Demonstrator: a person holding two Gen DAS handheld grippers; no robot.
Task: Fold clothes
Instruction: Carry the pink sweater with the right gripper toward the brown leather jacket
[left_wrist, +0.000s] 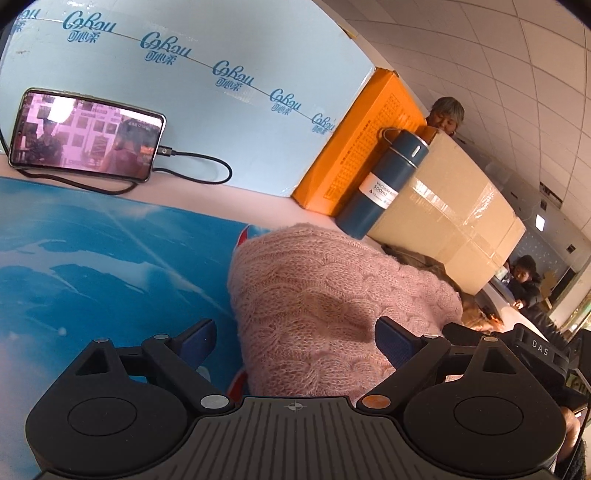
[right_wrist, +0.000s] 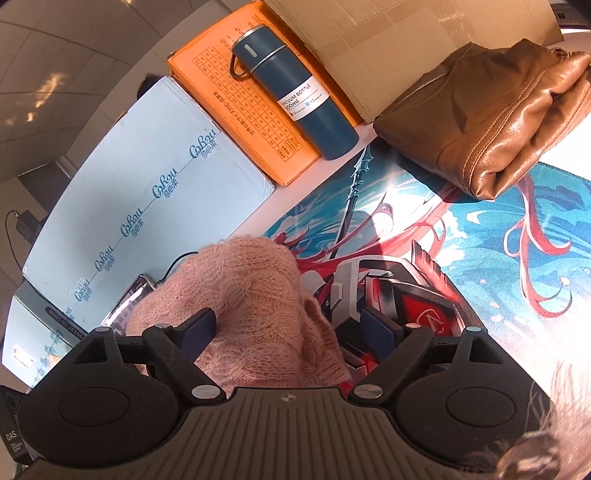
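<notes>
Pink cable-knit sweater (left_wrist: 332, 302), fuzzy and bunched, between both spread-apart tongs (left_wrist: 295, 343) (right_wrist: 291, 332) on printed mat (right_wrist: 517, 258)

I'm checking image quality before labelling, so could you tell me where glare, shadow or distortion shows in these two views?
Left wrist view: fisheye bends the blue box edge and ceiling; the phone screen is washed pink; a soft shadow lies on the sweater. Right wrist view: sheen on the leather jacket, bright glare on the mat.
</notes>
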